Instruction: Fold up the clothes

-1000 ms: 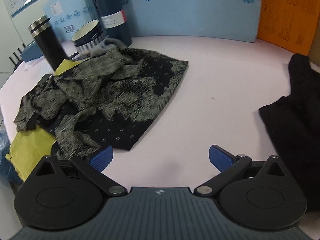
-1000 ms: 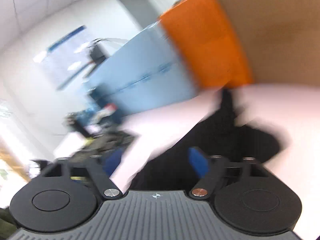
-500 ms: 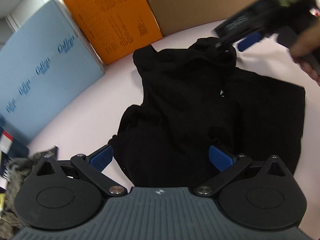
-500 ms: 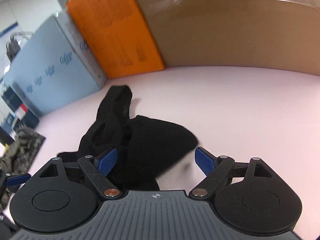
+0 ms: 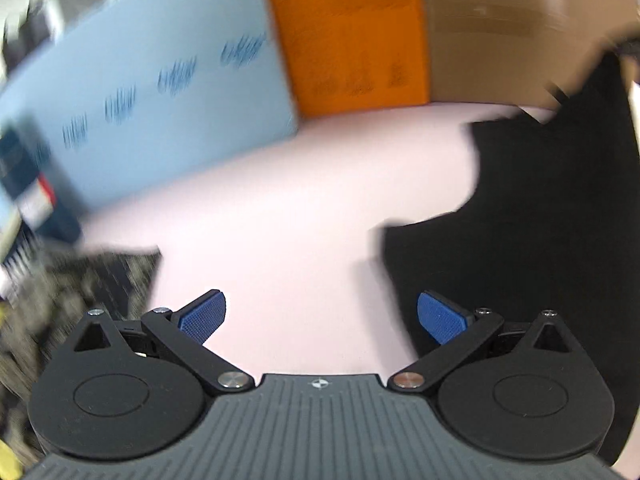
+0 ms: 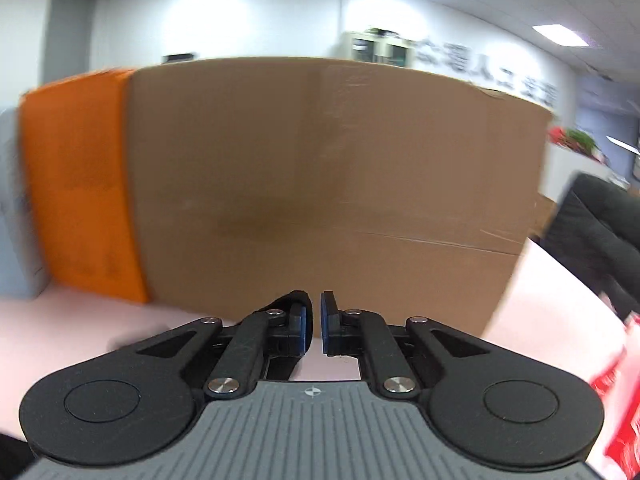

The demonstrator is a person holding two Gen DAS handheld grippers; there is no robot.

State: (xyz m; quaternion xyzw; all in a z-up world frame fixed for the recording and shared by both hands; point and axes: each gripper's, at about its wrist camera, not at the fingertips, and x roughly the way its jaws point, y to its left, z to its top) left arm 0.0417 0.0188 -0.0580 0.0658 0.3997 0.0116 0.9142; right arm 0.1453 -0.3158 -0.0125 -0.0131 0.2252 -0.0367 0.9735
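From my left gripper [image 5: 319,318] I saw the jaws spread wide with only bare pink table [image 5: 280,216] between the blue pads [image 5: 202,317]. The black garment [image 5: 532,240] lay at about three o'clock of that view, its near edge just beside the right-hand pad and its far part rising toward one o'clock, where it looked lifted off the table. A patterned cloth [image 5: 92,280] lay at eight o'clock, blurred, well apart from the black one. Across the back stood a blue panel [image 5: 152,92] at ten o'clock, an orange box [image 5: 352,32] at twelve and a brown carton [image 5: 512,28] at one, walling off the far side of the table. On my right gripper [image 6: 314,326] the jaws were drawn nearly together, a thin gap showing between the pads; a fold of black fabric [image 6: 286,302] showed just behind the left pad, but I could not tell whether it was pinched. The carton filled that view from ten to two o'clock, close ahead. A dark chair [image 6: 596,232] sat at three and something red [image 6: 616,384] at four.
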